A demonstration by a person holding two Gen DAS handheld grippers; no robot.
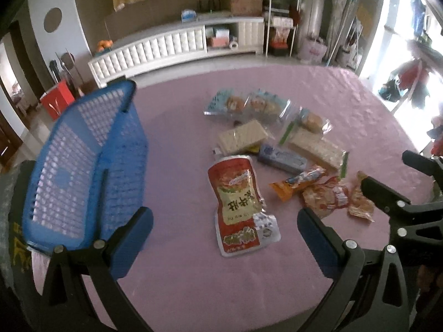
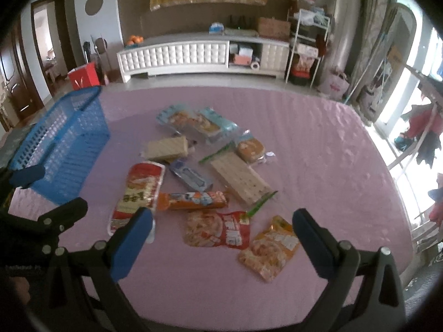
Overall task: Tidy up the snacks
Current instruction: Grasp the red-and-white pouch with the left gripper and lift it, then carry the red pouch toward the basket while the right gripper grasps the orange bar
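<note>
Covering table: pink cloth [image 2: 318,149], snacks [image 2: 193,171], blue basket [image 1: 83,160].

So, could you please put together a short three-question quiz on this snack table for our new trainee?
1. True or false: the blue basket already holds several snack packets.
2. Multiple choice: which packet lies nearest the left hand-held gripper? A) the large red pouch B) the blue-grey bar C) a wafer pack
3. Fill in: both the left and the right hand-held gripper are ____ and hold nothing.

Key:
1. False; through its mesh it looks empty, and the snacks lie on the pink tablecloth.
2. A
3. open
</note>
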